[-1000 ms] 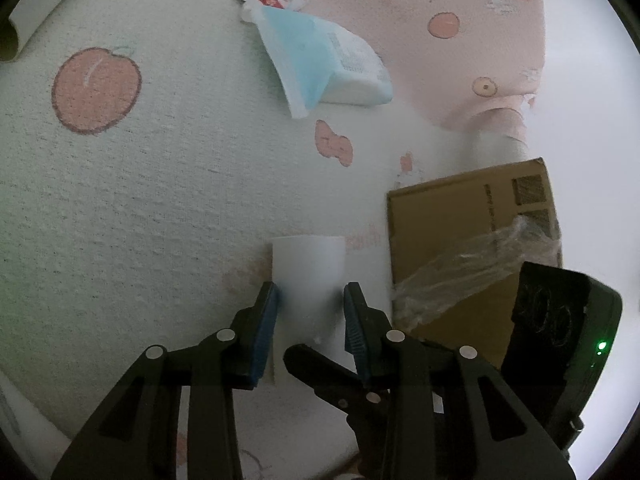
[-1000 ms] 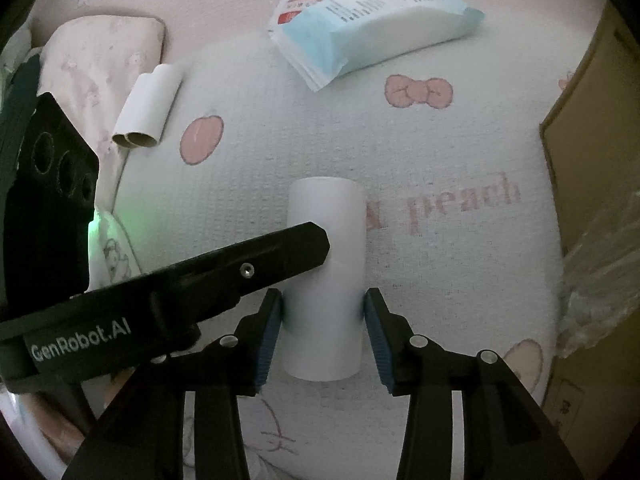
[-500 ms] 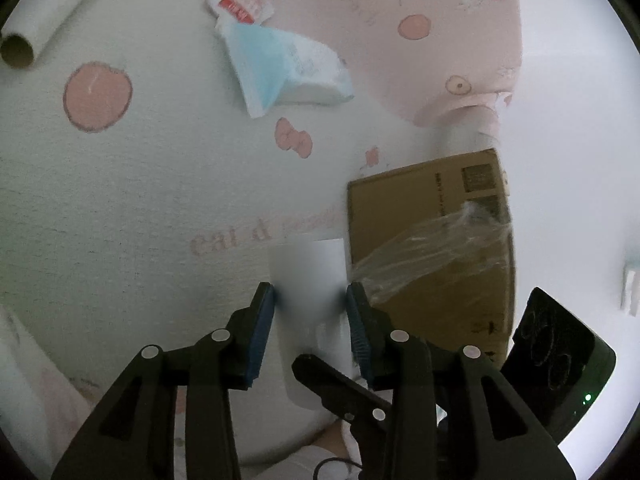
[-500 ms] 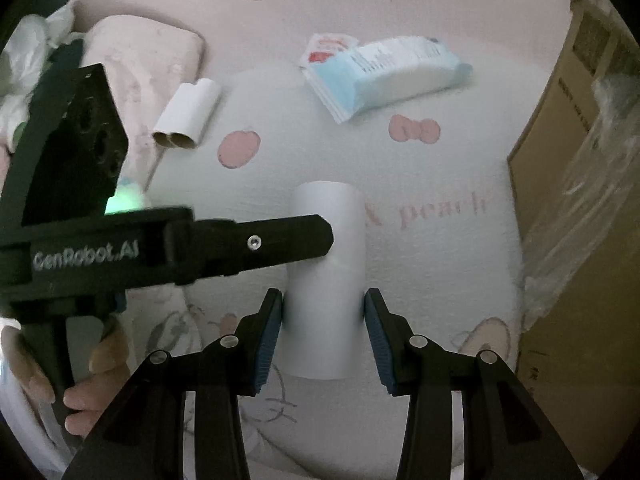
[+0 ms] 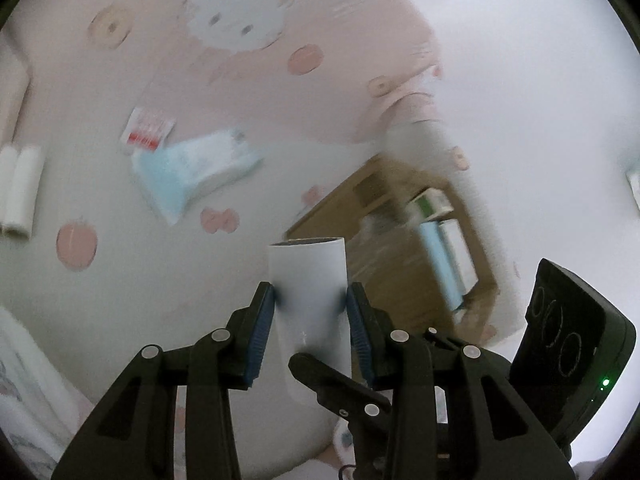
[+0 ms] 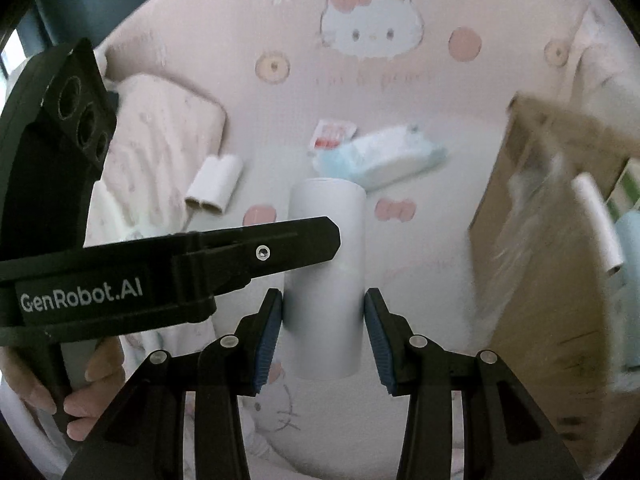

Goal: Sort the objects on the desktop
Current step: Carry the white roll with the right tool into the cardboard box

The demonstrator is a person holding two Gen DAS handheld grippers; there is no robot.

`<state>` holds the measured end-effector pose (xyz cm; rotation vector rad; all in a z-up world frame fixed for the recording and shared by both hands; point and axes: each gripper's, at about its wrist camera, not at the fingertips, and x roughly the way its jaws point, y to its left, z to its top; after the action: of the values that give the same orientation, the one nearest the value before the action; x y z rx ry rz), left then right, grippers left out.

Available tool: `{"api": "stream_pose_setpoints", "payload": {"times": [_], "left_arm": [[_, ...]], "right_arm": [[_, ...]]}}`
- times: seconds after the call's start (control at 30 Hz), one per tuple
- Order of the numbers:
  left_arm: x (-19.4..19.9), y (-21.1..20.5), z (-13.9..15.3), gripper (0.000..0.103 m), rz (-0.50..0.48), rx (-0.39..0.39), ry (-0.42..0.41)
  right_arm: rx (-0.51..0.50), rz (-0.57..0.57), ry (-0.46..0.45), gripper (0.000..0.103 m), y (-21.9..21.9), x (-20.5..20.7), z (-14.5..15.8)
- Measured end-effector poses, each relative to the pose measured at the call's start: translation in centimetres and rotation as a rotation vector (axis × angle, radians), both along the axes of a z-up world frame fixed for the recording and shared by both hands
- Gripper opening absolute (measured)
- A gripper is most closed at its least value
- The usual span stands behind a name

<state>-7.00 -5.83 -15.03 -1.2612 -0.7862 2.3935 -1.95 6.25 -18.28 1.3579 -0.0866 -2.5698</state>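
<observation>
While both grippers grip the same white paper roll (image 6: 326,276), the chief risk sits right at the pads. The right gripper (image 6: 323,334) stands about half open, its blue pads pressed on the roll's lower part; the left gripper (image 5: 310,330) is likewise about half open, pads against the roll's sides, and its jaws opened a little within the last second, so its hold may be the weaker of the two. Should the two hands travel at different rates, the smooth tube could twist, crush, or slide out of one pair of pads.

Beyond the roll, the cardboard box (image 5: 404,296) lies just to its right, with crinkled clear plastic film (image 6: 532,216) across part of its opening; the roll could catch there instead of dropping in beside the packs already inside. Farther behind the roll, on the pink cartoon-cat blanket (image 6: 372,80), lie a blue-and-white tissue pack (image 5: 196,170), a red-and-white sachet (image 5: 148,132) and a pair of small white rolls (image 6: 216,188), well clear of the carry, still unsorted.
</observation>
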Motion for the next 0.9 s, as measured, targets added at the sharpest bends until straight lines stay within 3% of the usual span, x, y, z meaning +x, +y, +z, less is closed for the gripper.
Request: {"api": "stream_pose_setpoints", "payload": {"times": [0.23, 0.4, 0.67, 0.9], "left_arm": [[-2.1, 3.8, 6.3, 0.040, -0.066, -0.023, 0.141], [-4.1, 7.2, 9.0, 0.040, -0.116, -0.039, 0.186], [-6.3, 12.7, 11.0, 0.040, -0.194, -0.049, 0.222], [-8.9, 17.1, 11.3, 0.040, -0.260, -0.022, 0.203]], "right_arm": [[0.032, -0.064, 0.150, 0.039, 3.1, 0.7, 5.9], [0.064, -0.125, 0.201, 0.039, 5.7, 0.7, 8.6], [0.092, -0.195, 0.234, 0.040, 10.3, 1.7, 11.2], [0.146, -0.248, 0.229, 0.040, 13.6, 1.9, 11.7]]}}
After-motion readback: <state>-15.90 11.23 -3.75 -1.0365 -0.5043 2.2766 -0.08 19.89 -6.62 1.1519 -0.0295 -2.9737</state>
